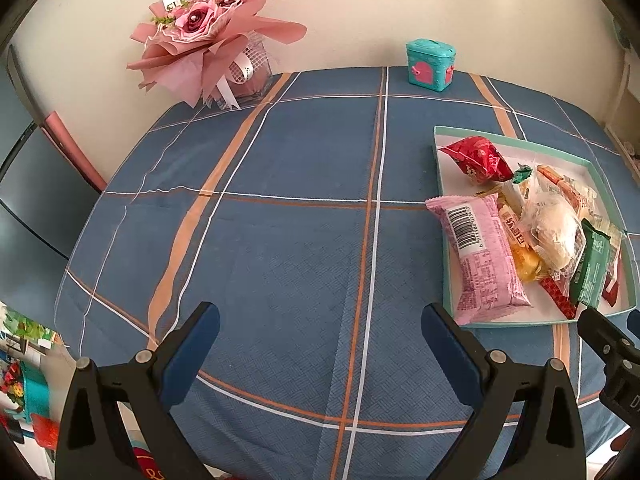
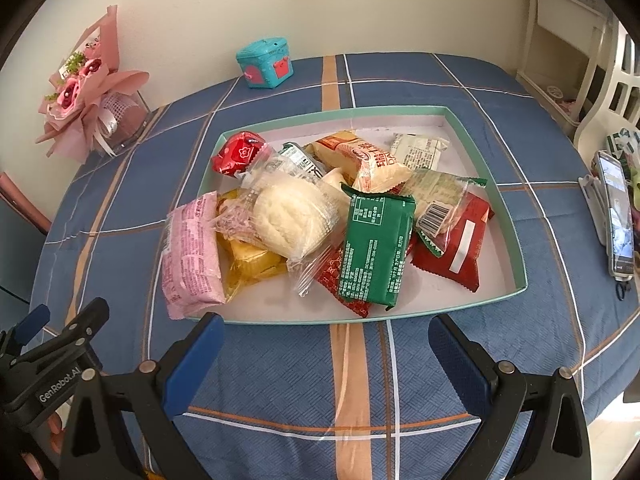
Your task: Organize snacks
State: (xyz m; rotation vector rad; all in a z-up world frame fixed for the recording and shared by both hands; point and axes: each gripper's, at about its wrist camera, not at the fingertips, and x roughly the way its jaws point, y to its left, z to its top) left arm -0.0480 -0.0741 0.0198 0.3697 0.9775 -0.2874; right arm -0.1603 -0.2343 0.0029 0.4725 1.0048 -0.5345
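The snacks lie heaped in a shallow teal-rimmed tray point(image 2: 516, 216) with a white floor, on the blue plaid tablecloth point(image 2: 280, 380); from the pile's centre, a clear-wrapped pale cake point(image 2: 288, 220) sits on top, a green packet point(image 2: 376, 248) leans at 4 o'clock over a red patterned wrapper point(image 2: 334, 276), a pink packet point(image 2: 192, 252) lies at 9 o'clock with its near end over the tray's front rim, a yellow pack point(image 2: 252, 260) is wedged under the cake, a red foil sweet point(image 2: 240, 152) rests at 11 o'clock, an orange-and-cream packet point(image 2: 368, 160) at 1 o'clock, and a dark red pack point(image 2: 456, 248) at 3 o'clock; the tray's right and far parts show bare floor.

All the snacks seen are in the tray, so this would fit either a pile gathered in or a pile waiting to be sorted; the pictures do not settle which.

The right gripper point(image 2: 324, 344) hovers just short of the front rim, jaws spread wide and holding nothing; the left gripper point(image 1: 320, 332) hangs over bare cloth at the tray's 9 o'clock side, equally wide and empty.

Any pick is best made at a firm packet's flat faces, taking top pieces before buried ones; the crinkly clear wrap may slip, and the pink packet could tip out if nudged.

Farther out stand a teal box point(image 2: 266, 62) at 11 o'clock, a pink bouquet point(image 2: 86, 92) at 10 o'clock and a phone point(image 2: 618, 216) at 3 o'clock.
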